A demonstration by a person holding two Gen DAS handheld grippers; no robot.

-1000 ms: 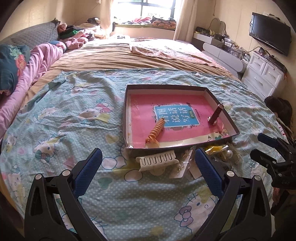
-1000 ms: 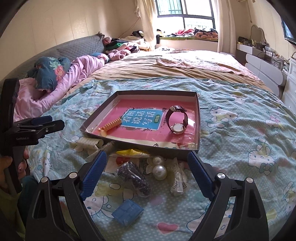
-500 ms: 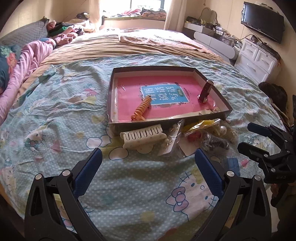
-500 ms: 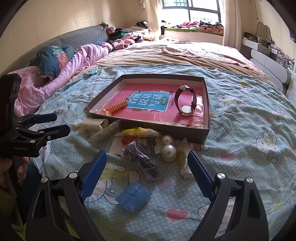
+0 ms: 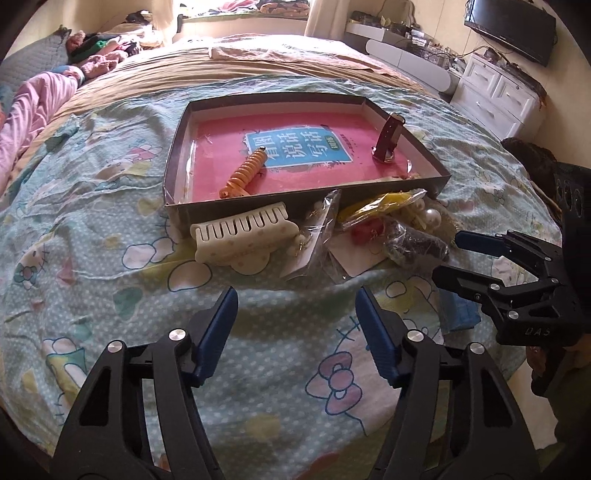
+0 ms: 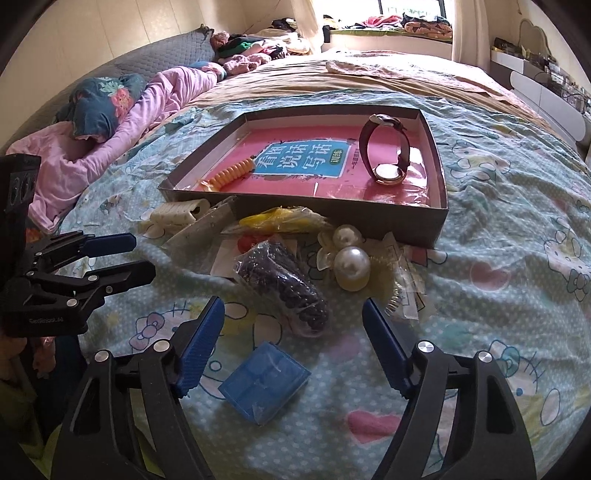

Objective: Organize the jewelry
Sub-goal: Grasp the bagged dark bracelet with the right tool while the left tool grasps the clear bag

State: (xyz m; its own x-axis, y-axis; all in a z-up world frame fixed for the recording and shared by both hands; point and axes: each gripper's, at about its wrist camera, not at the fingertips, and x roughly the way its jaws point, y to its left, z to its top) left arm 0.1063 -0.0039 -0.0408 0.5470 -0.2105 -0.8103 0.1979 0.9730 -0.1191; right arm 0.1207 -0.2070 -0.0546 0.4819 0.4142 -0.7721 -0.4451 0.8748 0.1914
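A dark shallow box with a pink book inside lies on the bed. It holds an orange spiral hair tie and a wristwatch. In front of it lie a white hair claw, small clear bags, a bag of dark beads, pearl ornaments and a blue square case. My left gripper is open and empty, short of the claw. My right gripper is open and empty, over the blue case.
The bed has a Hello Kitty sheet. Pink bedding and pillows lie at the left. White drawers and a television stand at the right wall.
Both grippers have moved down and closer to the loose items in front of the box. Their jaws stand narrower than before. Nothing was picked up.
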